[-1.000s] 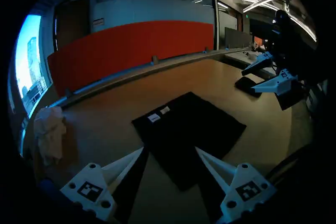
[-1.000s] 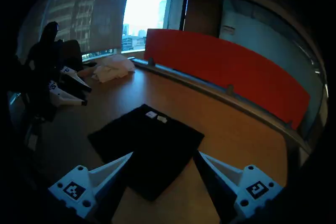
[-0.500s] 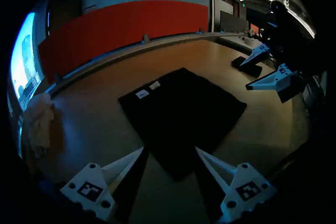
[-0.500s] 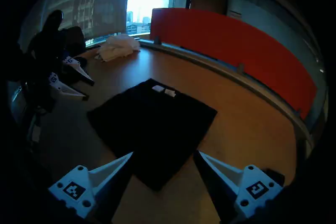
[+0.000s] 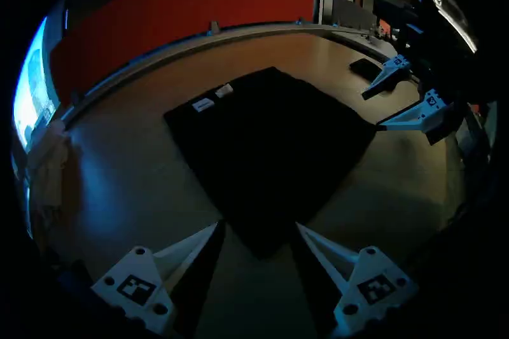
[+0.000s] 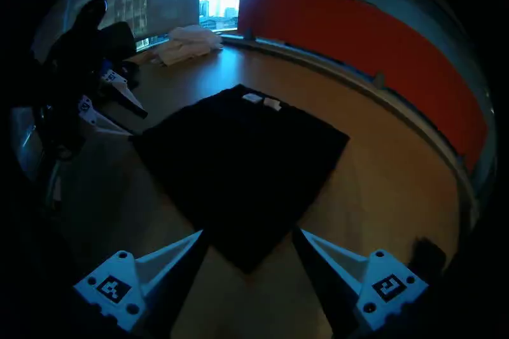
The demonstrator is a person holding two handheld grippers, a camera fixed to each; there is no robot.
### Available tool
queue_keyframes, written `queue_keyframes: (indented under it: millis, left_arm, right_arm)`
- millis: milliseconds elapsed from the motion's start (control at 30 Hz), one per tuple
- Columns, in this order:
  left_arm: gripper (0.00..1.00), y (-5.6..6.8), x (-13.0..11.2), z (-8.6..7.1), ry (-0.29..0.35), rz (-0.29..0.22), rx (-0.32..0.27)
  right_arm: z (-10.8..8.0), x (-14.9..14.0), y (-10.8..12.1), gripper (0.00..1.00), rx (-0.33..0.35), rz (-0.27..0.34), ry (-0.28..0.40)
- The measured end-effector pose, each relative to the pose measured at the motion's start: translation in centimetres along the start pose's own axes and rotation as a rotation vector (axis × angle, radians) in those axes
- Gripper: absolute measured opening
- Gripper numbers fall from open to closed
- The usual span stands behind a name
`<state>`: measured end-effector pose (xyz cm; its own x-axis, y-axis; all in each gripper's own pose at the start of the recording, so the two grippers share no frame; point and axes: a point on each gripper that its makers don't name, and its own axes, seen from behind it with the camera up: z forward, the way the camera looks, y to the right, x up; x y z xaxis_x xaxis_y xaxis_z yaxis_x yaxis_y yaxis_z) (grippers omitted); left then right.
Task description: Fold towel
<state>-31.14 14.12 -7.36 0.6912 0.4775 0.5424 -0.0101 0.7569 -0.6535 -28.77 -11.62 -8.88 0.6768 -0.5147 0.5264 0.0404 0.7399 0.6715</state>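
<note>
Left gripper view: left gripper [image 5: 257,231] at 6 o'clock, tongs spread, nothing pinched. Black towel [image 5: 267,142] lies flat on the wooden table [image 5: 127,167], set as a diamond, its near corner pointing in between the two tongs. Can't tell if the tongs touch the cloth. Two white tags [image 5: 213,98] sit on the far edge at 11 o'clock. Right gripper [image 5: 372,111] at 3 o'clock, just off the towel's right corner, tongs also spread and empty. Pale crumpled cloth [image 5: 48,167] at 9 o'clock, well apart.

Right gripper view: same towel in the centre, another corner pointing at 6 o'clock between this gripper's spread tongs. The left gripper shows at 9 o'clock, beside the towel's corner there.

Handling, as a judgement: soft, light and limp, so it will sag and drag rather than hold shape; not fragile, and the smooth table lets it slide. Best hold: pinch the corner nearest each gripper, low and flat against the table.
</note>
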Motion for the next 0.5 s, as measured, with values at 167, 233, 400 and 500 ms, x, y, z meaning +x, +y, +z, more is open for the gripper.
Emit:
queue_keyframes:
  millis: [167, 233, 400, 500]
  left_arm:
    - [0.7, 0.1, -0.9, 0.6, -0.028, -0.005, -0.001]
    - [0.7, 0.3, -1.1, 0.6, -0.035, 0.0, -0.005]
    - [0.7, 0.6, -1.7, 0.7, -0.055, 0.008, -0.01]
    - [0.7, 0.7, -2.0, 0.9, -0.067, 0.003, -0.013]
  right_arm:
    - [0.4, -1.1, 0.0, 0.98, 0.004, -0.003, -0.029]
    - [0.4, -1.3, 0.0, 0.97, 0.009, -0.002, -0.036]
    - [0.5, -2.0, -0.1, 0.95, 0.027, 0.006, -0.054]
    - [0.6, -2.3, 0.0, 0.94, 0.035, 0.006, -0.06]
